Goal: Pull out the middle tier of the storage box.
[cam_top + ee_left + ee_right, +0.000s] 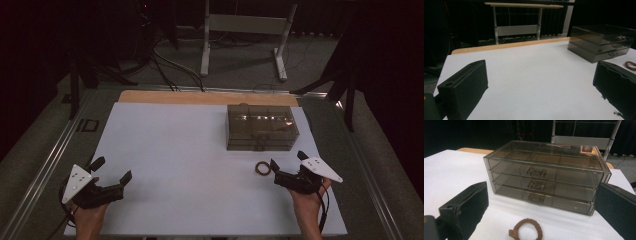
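A smoky clear plastic box (pixel 262 127) with three drawers, all shut, stands on the white sheet (pixel 170 150) toward the back right; its drawer handles (pixel 536 185) face me. In front of it lies a brown braided bracelet (pixel 263 168), also the bracelet (pixel 525 230) between the jaws in the right gripper view. My right gripper (pixel 287 160) is open just right of the bracelet, not touching it. My left gripper (pixel 111 169) rests open at the front left, nothing between its jaws. The box (pixel 602 42) and bracelet (pixel 630 65) appear far right in the left gripper view.
A wooden table edge (pixel 200 97) shows beyond the sheet. Metal rails run along both table sides. Behind the table stand a white desk frame (pixel 245 30) and cables on the dark floor.
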Tool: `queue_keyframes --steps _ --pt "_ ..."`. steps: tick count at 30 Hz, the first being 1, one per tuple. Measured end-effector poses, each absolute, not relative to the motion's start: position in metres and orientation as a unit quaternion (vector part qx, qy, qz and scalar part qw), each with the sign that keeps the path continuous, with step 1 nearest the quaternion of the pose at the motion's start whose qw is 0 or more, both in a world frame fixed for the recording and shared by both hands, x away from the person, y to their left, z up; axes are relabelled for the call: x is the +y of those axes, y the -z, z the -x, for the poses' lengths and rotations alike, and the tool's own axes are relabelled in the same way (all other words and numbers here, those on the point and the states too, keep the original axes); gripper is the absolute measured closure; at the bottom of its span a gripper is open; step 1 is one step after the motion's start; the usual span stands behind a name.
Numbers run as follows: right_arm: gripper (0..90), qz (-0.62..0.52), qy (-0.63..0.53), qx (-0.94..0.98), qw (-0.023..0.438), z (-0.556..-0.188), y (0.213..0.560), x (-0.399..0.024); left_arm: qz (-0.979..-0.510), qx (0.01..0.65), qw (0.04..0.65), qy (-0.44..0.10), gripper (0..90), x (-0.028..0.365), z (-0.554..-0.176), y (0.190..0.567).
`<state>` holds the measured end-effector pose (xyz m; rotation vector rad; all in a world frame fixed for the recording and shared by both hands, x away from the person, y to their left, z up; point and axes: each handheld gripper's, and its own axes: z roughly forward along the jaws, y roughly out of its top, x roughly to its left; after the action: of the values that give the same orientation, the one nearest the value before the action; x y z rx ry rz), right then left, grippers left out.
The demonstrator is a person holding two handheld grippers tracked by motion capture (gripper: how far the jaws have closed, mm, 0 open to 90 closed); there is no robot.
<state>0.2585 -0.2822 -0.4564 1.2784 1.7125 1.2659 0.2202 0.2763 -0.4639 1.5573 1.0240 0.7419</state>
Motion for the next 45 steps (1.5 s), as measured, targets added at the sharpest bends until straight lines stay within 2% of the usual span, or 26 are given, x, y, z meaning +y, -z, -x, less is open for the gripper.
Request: queue_keyframes --steps 45 --pt "0.0 -0.510 -0.480 0.633 0.331 -0.292 0.462 -0.263 -0.653 0.434 0.536 -0.313 1.1 0.277 -0.220 0.465"
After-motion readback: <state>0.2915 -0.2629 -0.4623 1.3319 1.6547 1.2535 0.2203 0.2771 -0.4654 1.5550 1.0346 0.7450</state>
